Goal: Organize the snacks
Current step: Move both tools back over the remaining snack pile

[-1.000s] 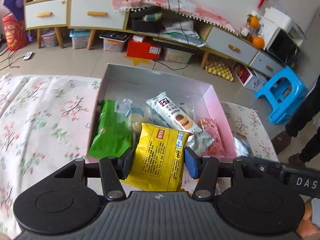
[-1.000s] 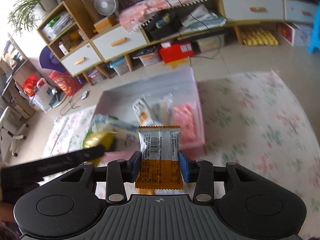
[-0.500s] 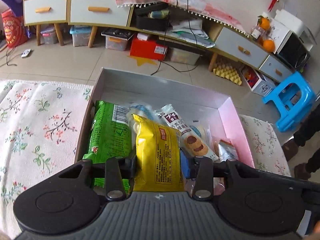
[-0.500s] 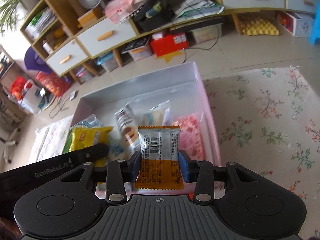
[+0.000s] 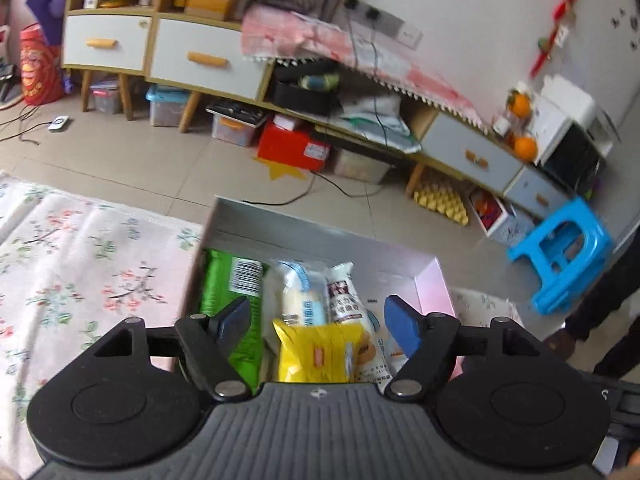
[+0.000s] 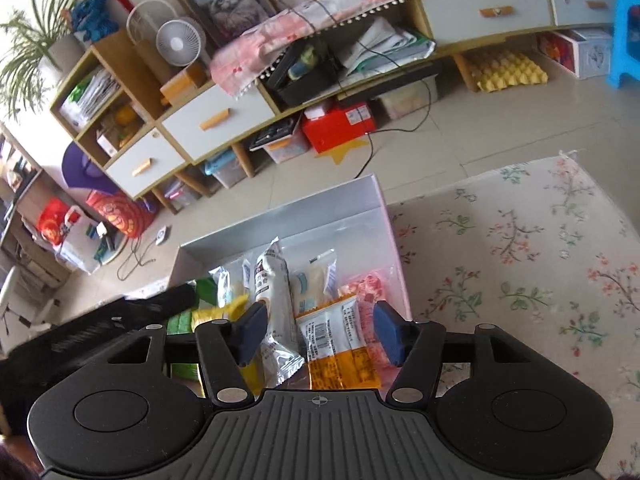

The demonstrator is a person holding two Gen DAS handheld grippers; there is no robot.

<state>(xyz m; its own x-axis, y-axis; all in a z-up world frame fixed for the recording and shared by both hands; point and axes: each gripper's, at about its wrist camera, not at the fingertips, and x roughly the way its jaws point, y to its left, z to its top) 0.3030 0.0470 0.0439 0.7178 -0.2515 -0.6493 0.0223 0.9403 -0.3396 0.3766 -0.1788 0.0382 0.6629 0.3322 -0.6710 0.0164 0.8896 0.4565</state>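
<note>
Both packets dropped since earlier | left gripper (image 5: pixel 316 322) opening over yellow packet (image 5: pixel 314 354), right gripper (image 6: pixel 316 332) opening over orange packet (image 6: pixel 340 354), in box (image 5: pixel 430 284) | light, crinkly, slippery; pinch edges

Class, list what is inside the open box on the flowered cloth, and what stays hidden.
Inside the box: green packet, yellow packet, white packets, orange-and-white packet, pink packet. Whatever lies under them is covered.
</note>
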